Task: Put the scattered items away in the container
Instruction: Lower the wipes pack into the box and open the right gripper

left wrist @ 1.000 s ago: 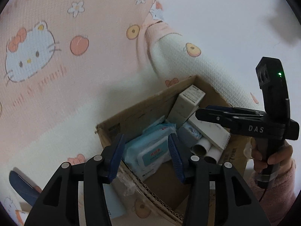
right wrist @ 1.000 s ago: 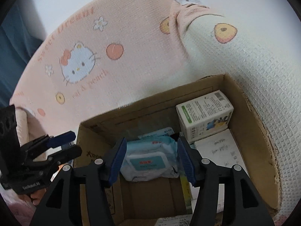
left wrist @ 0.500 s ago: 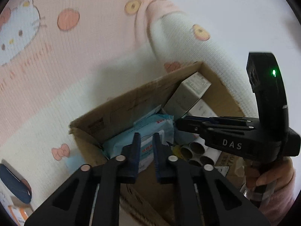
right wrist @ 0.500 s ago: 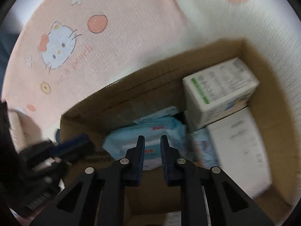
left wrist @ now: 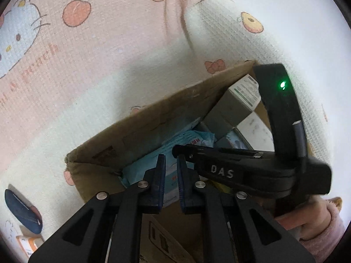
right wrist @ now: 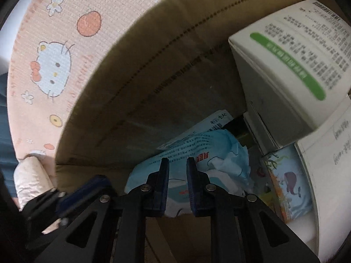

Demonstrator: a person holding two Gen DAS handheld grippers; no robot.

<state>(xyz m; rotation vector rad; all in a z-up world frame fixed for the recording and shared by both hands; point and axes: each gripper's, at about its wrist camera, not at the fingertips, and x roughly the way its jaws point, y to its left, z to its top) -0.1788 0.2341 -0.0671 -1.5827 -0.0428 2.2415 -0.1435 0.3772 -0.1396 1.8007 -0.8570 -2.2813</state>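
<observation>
Both grippers have closed and dropped toward the cardboard box [left wrist: 140, 131] since the earlier frames. Left gripper [left wrist: 170, 164]: jaws narrowed to a slit, nothing between them. Right gripper [right wrist: 177, 166]: same, empty, inside the box. Blue wipes pack [right wrist: 219, 153] lies in the box just beyond the fingertips; white carton [right wrist: 285, 70] at 2 o'clock.

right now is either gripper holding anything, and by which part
Nothing is held. The left gripper and right gripper are both shut and empty above the wipes pack in the cardboard box.
</observation>
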